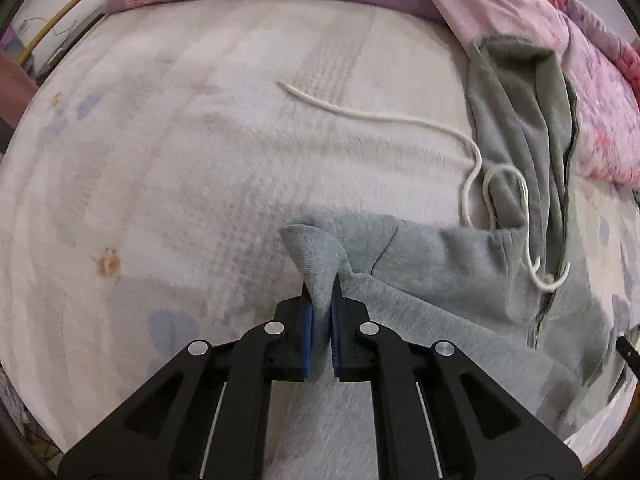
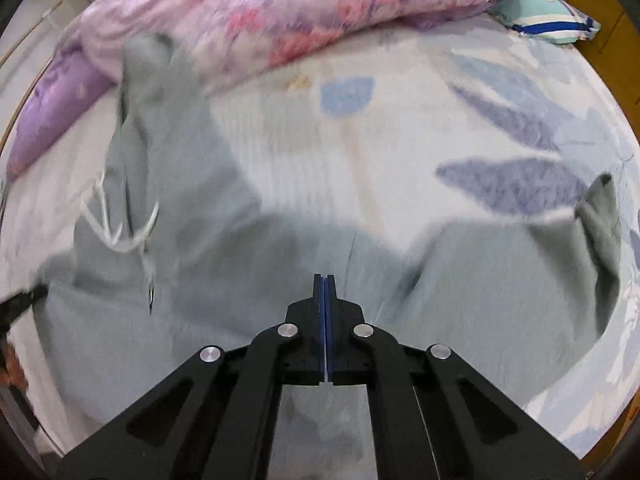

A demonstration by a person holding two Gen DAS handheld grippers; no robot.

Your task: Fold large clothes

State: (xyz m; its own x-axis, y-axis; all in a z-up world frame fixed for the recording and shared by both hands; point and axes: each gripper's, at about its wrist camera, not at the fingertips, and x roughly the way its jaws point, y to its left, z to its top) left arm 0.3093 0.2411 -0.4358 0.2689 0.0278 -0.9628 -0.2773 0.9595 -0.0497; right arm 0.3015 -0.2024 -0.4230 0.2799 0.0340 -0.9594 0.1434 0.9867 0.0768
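Left tool [image 1: 320, 300] points down at bed [image 1: 180, 160], pinching grey hoodie [image 1: 460, 280] corner at lower middle. Right tool [image 2: 324, 280] pressed together over hoodie (blurry here), nothing seen between pads. Only left view shows one long white cord [image 1: 380, 116]. Only right view shows one teal pillow [image 2: 548, 12], upper right.

1. Left gripper [image 1: 320, 292] points steeply down, its blue pads pinched tight on a fold of grey hoodie [image 1: 440, 280] poking up between the fingertips.
2. Right gripper [image 2: 324, 284] has its pads pressed flat together, nothing visible between them.
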